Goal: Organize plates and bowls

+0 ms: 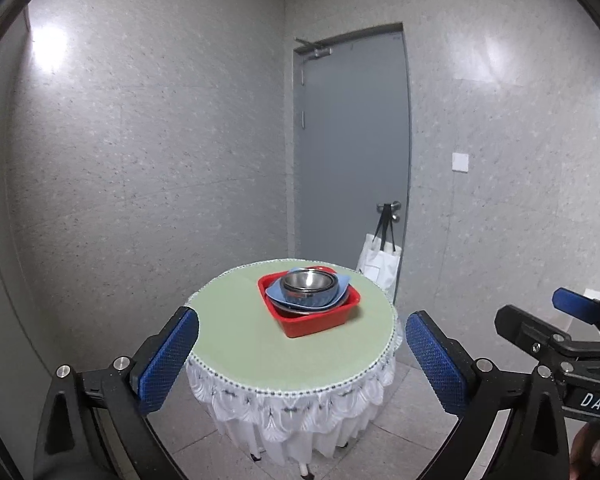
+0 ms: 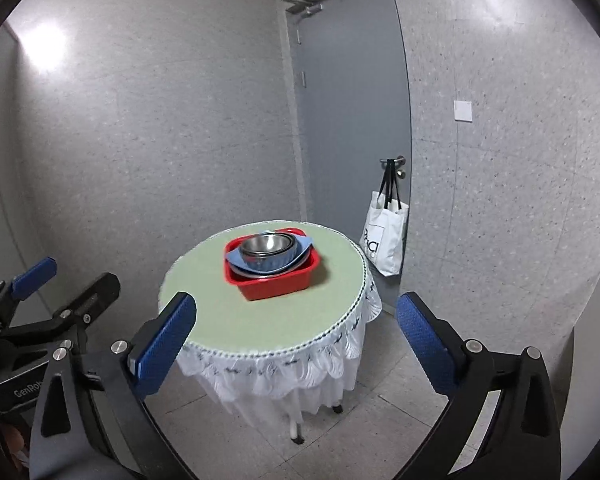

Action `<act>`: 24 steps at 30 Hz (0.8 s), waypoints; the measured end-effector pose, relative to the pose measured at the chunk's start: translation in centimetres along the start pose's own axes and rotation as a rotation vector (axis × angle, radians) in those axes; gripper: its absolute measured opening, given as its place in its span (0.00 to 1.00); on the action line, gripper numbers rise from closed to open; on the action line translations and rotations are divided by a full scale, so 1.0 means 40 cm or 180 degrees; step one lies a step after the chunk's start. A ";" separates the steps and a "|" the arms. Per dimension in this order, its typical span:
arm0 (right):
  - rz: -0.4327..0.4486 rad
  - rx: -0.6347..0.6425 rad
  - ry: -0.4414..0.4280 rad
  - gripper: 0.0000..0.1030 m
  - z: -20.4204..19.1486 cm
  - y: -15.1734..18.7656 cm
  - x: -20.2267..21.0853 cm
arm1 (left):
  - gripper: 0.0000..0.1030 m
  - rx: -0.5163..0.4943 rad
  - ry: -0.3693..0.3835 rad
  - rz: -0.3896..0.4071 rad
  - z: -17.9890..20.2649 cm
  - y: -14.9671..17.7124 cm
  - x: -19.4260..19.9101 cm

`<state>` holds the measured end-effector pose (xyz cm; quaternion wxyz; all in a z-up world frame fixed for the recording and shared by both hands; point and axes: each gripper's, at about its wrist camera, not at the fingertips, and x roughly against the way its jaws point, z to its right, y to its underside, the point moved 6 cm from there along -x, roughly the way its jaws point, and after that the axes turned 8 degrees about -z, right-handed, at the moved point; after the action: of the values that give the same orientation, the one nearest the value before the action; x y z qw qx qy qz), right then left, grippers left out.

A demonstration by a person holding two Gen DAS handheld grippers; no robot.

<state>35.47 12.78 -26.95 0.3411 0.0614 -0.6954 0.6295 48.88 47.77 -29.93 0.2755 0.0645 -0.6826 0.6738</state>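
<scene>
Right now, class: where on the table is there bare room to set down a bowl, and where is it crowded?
The near half of the table, between its lace edge and the red bin, is bare. So is the left strip beside the bin. The far right part is crowded: the bin sits there, stacked with a blue plate and steel bowls. Both grippers are open, short of the table.

We saw a round table (image 1: 236, 344) with a pale green top and white frilled skirt on a grey tiled floor (image 1: 404, 440). At one o'clock stood a grey door (image 1: 352, 152), a white tote bag (image 1: 382, 266) hanging from its handle, and speckled grey walls (image 1: 160, 160) caught a bright glare at ten o'clock.
</scene>
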 end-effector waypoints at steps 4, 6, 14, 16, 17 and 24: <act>0.0089 0.0059 -0.0007 1.00 -0.005 0.037 0.105 | 1.00 0.0010 -0.0005 0.0115 0.029 0.040 0.154; 0.0127 0.0054 -0.0003 1.00 -0.008 0.057 0.158 | 0.99 0.0009 0.0011 0.0143 0.032 0.066 0.219; 0.0276 -0.0019 0.0155 1.00 -0.028 0.168 0.410 | 1.00 -0.0106 0.0053 0.0192 0.056 0.195 0.517; 0.0250 -0.0023 0.0190 1.00 -0.038 0.204 0.474 | 1.00 -0.0165 0.0057 0.0135 0.065 0.223 0.584; 0.0251 -0.0027 0.0205 1.00 -0.041 0.217 0.499 | 1.00 -0.0186 0.0057 0.0132 0.072 0.242 0.632; 0.0267 -0.0113 0.0287 1.00 -0.036 0.292 0.671 | 0.99 -0.0163 0.0062 0.0172 0.106 0.300 0.914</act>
<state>9.65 25.65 -21.90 0.3465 -0.0022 -0.6924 0.6329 11.46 55.09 -23.37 0.2654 0.0324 -0.6985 0.6638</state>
